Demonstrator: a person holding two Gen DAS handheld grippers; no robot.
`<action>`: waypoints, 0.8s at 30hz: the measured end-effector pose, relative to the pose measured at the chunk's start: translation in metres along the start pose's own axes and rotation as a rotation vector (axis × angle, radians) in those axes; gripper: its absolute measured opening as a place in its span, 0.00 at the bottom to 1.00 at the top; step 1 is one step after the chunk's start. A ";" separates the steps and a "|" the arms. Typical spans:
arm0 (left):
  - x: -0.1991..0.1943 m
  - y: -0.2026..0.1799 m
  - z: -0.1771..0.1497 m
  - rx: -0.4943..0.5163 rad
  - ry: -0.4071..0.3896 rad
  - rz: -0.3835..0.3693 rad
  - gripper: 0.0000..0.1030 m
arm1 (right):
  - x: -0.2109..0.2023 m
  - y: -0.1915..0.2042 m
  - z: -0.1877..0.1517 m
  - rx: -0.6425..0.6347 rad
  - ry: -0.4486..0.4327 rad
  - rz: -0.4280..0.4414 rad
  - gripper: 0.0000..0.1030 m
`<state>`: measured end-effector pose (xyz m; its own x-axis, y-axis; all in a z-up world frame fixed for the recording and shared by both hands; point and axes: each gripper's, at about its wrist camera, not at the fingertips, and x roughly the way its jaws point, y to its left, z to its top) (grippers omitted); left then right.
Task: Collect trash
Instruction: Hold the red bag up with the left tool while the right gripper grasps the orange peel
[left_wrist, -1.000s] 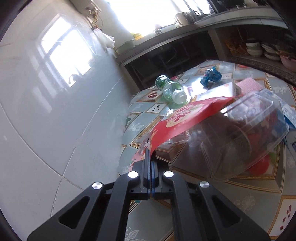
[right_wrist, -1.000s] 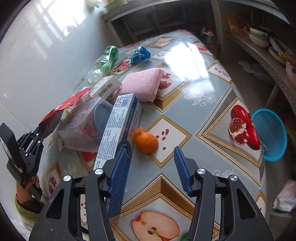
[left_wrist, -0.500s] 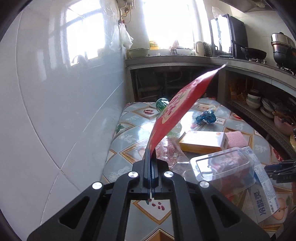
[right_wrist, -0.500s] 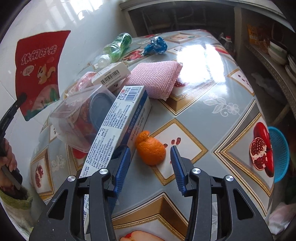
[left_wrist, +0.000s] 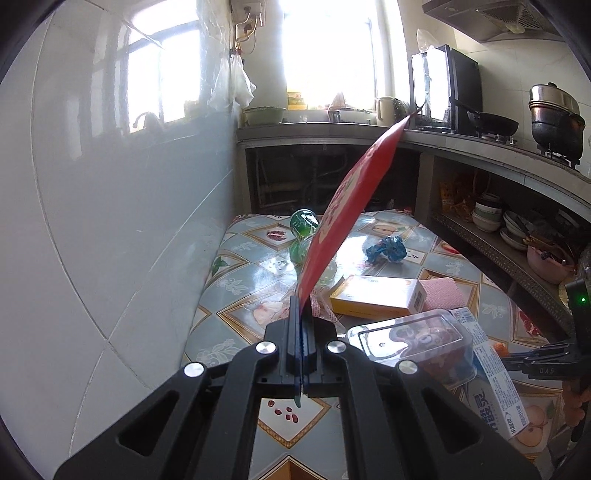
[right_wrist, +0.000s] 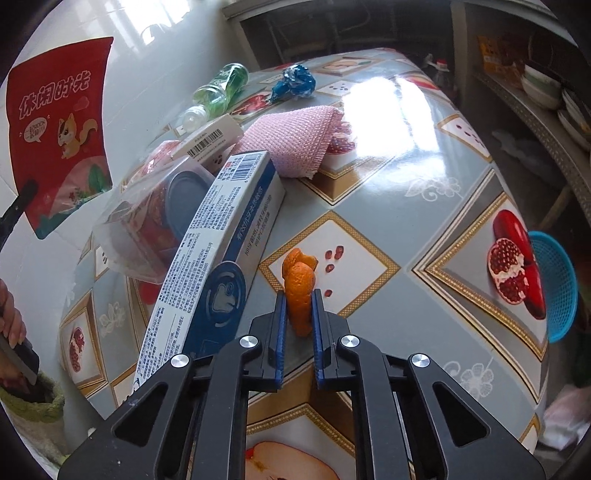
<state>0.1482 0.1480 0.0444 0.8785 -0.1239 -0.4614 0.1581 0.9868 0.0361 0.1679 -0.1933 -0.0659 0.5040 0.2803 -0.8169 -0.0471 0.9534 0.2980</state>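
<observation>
A red snack wrapper (left_wrist: 343, 218) is pinched at its bottom edge by the fully closed left gripper (left_wrist: 300, 325) and held upright above the worktop (right_wrist: 424, 192). An orange peel (right_wrist: 300, 291) on the worktop is clamped between the nearly closed right gripper (right_wrist: 298, 325), just beside a blue-and-white box (right_wrist: 218, 266).

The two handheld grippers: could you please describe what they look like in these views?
Both are matte black frames with triangular cut-outs and round silver bolts. The left gripper and the right gripper carry blue ribbed finger pads. Seen from the left wrist, the right one has a small green light. No cables or sleeves are visible.
</observation>
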 end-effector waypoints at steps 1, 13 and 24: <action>-0.001 -0.001 0.000 -0.003 -0.002 -0.006 0.00 | -0.003 -0.003 -0.001 0.013 -0.006 0.000 0.10; -0.005 -0.011 0.007 0.000 -0.028 -0.058 0.00 | -0.040 -0.024 -0.009 0.132 -0.093 -0.005 0.10; -0.009 -0.028 0.021 0.020 -0.057 -0.107 0.00 | -0.061 -0.033 -0.012 0.187 -0.155 0.002 0.10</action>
<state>0.1454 0.1198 0.0662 0.8802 -0.2351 -0.4123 0.2610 0.9653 0.0068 0.1288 -0.2403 -0.0319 0.6312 0.2475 -0.7351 0.1051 0.9117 0.3972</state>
